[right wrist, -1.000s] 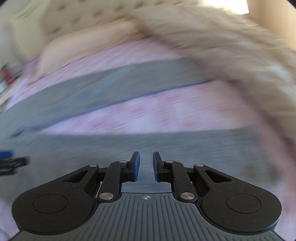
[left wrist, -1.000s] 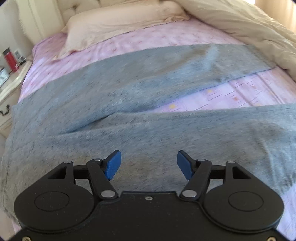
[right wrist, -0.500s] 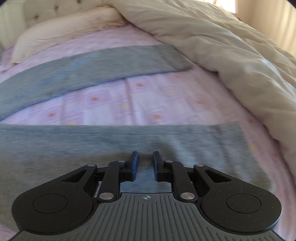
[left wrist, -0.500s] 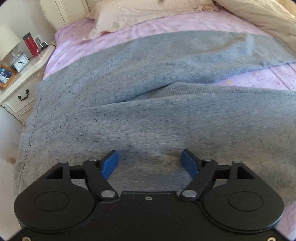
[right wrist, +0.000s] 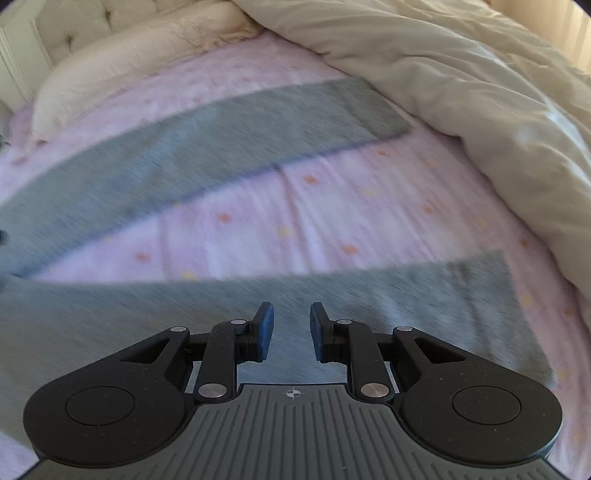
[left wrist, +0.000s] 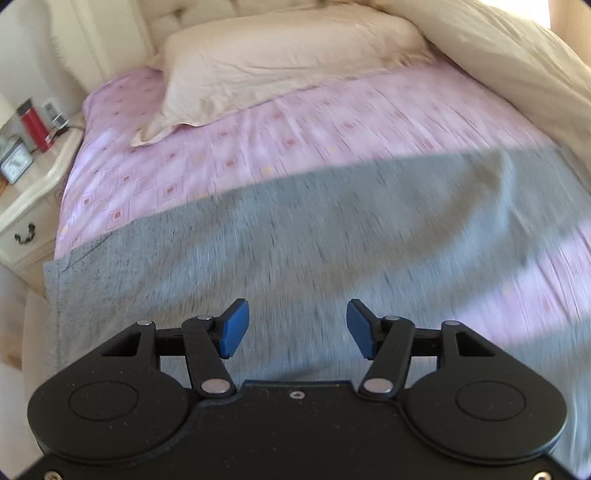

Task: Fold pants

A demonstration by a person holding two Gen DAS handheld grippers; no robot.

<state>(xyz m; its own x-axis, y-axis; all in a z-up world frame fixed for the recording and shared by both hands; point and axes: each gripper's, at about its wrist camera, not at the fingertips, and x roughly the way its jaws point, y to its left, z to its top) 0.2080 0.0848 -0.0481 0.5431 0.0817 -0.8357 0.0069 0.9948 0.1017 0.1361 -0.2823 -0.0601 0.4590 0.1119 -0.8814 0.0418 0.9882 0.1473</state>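
The left gripper [left wrist: 297,328], black with blue pads, hangs above the waist end of the grey knitted pants [left wrist: 332,236]; its jaws stand spread with nothing between them and have just been closing a little. The right gripper [right wrist: 291,330], black with dark blue pads, hangs above the near leg of the pants [right wrist: 424,291], close to its hem; its jaws stand a narrow gap apart, have just been opening slightly, and pinch nothing. Both views are blurred. The pants lie flat on the pink patterned bed sheet [right wrist: 295,206], waist to the left, the two legs running to the right and splayed so that a wedge of sheet shows between them. The far leg ends at the edge of the cream quilted duvet [right wrist: 480,92], which is bunched along the right side of the bed. A cream pillow [left wrist: 288,62] lies at the far end, against a tufted headboard [right wrist: 74,26]. At far left stands a white bedside table [left wrist: 33,192] carrying a red bottle [left wrist: 35,125] and a small clock [left wrist: 14,166].
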